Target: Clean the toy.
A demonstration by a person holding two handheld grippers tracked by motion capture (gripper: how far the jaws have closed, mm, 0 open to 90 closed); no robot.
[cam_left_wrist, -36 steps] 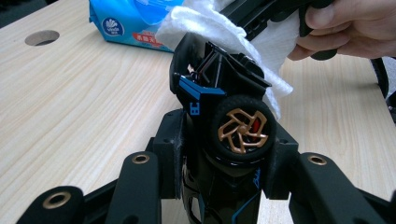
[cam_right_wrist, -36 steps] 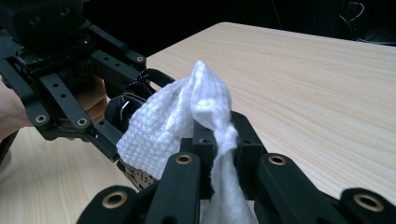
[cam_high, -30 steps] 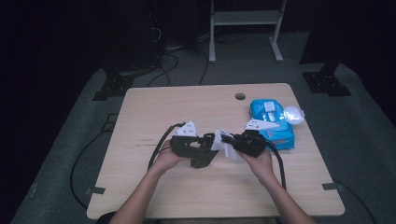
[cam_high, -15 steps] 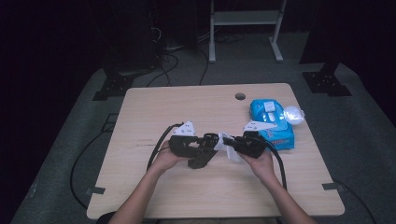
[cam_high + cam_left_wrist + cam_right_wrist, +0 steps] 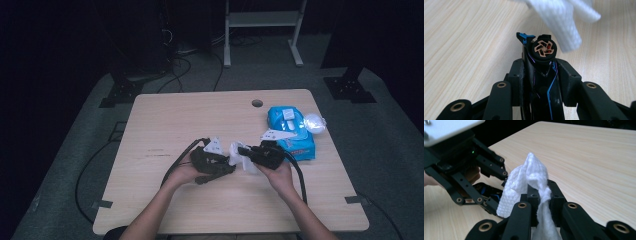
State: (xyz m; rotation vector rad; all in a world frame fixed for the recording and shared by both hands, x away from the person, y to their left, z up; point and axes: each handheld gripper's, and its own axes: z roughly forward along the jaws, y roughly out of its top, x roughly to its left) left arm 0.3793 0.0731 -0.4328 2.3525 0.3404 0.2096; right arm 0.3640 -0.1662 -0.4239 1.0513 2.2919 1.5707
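above the bench (image 5: 165,130) the right gripper (image 5: 540,191) grips a white wipe (image 5: 529,182); the left gripper (image 5: 541,50) clamps a small black part; wiping seems unfinished.

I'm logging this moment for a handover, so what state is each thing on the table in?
White wipe: crumpled, pinched in the right hand-held gripper, raised off the table.
Small black device: clamped in the left hand-held gripper, beside the wipe.
Blue wipes pack: lying flat at the table's right, white flap on top.
Table: wooden top, bare at its far left.
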